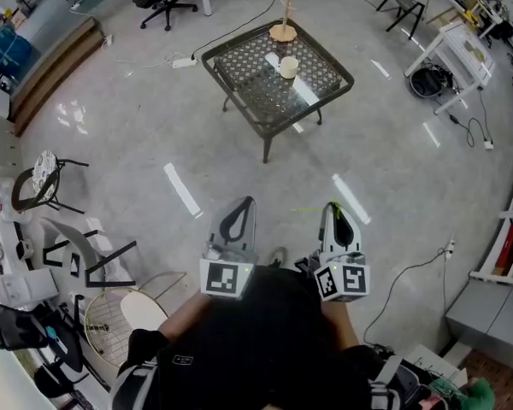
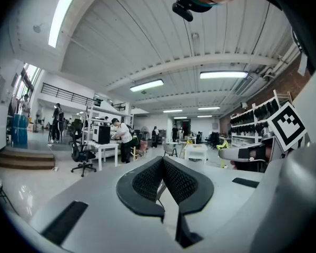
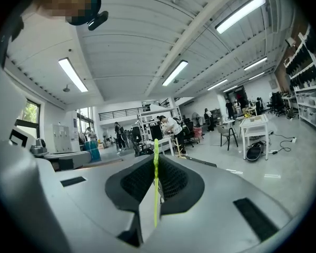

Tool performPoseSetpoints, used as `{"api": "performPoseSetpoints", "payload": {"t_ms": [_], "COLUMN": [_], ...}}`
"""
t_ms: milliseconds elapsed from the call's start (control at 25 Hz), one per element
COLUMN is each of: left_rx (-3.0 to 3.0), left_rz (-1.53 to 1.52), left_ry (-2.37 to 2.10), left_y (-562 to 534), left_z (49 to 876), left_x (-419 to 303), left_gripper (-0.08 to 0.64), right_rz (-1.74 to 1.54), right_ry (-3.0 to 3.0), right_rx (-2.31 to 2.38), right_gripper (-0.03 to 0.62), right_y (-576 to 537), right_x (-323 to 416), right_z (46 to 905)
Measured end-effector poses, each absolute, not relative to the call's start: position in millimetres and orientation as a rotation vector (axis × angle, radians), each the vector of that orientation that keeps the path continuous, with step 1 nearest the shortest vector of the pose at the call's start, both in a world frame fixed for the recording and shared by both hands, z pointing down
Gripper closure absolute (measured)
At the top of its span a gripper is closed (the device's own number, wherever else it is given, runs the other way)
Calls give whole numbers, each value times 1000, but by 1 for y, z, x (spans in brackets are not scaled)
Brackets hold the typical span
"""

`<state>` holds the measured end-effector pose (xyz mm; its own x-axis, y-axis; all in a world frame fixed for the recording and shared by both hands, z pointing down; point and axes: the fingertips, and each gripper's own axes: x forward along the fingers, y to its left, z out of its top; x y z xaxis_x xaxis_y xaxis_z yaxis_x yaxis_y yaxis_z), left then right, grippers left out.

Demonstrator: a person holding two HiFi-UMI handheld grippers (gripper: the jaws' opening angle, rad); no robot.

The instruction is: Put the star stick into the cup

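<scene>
A thin yellow-green star stick (image 3: 156,188) stands upright between the pads of my right gripper (image 3: 157,167), which is shut on it. In the head view the stick (image 1: 310,209) pokes out leftward from the right gripper (image 1: 332,208), held close in front of the person's body. My left gripper (image 1: 239,207) is beside it, shut with nothing between its pads (image 2: 171,175). The white cup (image 1: 288,67) stands far ahead on a dark wire-mesh table (image 1: 244,79), well away from both grippers.
A wooden peg stand (image 1: 282,29) sits on the table's far corner. Chairs (image 1: 47,182) and a wire basket (image 1: 111,314) crowd the left; a white table (image 1: 462,54) and cables (image 1: 474,131) lie at the right. Grey floor (image 1: 197,152) stretches between me and the table.
</scene>
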<state>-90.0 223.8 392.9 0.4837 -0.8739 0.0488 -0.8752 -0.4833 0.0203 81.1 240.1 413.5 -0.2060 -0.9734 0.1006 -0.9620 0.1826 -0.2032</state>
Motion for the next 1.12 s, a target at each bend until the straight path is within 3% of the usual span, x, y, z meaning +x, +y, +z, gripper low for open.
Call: {"api": "performPoseSetpoints", "payload": {"t_ms": [720, 1120], "left_rx": [2609, 2643], "left_rz": [135, 62], "left_ry": [-1667, -1587], "left_y": [207, 86], "left_z": [404, 417], "left_x": [-10, -2], "left_gripper": [545, 545], "right_rz": [-379, -379], "right_ry": [2437, 2436], "right_rx": [-1824, -1892], "right_gripper": [570, 569], "right_y": [204, 101], "right_x": [158, 154], "right_z": [435, 446]}}
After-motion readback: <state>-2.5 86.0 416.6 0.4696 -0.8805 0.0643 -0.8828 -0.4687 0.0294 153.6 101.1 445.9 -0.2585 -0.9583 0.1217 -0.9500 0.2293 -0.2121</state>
